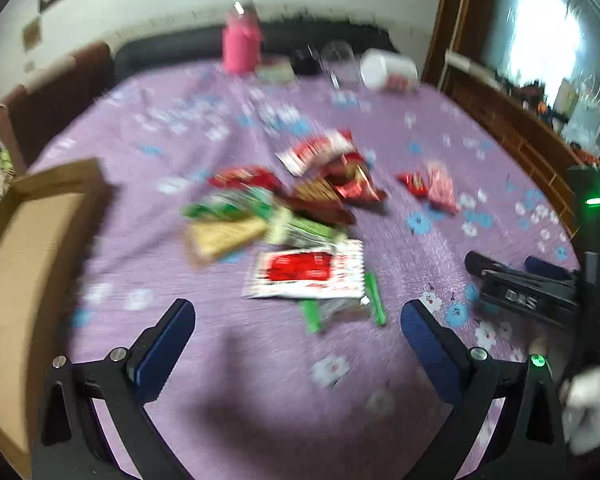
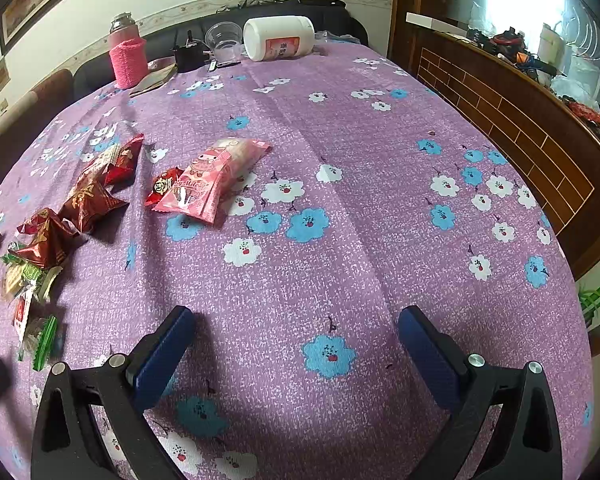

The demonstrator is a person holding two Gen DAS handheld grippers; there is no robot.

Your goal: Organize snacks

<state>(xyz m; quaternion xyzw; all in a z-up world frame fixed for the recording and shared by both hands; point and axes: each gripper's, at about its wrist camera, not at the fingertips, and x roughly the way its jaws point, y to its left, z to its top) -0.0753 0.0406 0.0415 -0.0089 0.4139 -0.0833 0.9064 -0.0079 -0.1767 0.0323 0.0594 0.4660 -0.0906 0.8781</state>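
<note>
Where motion blurs the snack pile (image 1: 292, 216), box (image 1: 32, 264) cut off, left tool (image 1: 298, 320) agape.

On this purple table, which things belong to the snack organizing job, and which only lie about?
For the job:
- snack pile
- pink snack packet
- small red packet
- cardboard box
- left gripper and right gripper, both open and empty

Only lying about:
- pink bottle
- white jar, on its side
- clear plastic cup
</note>
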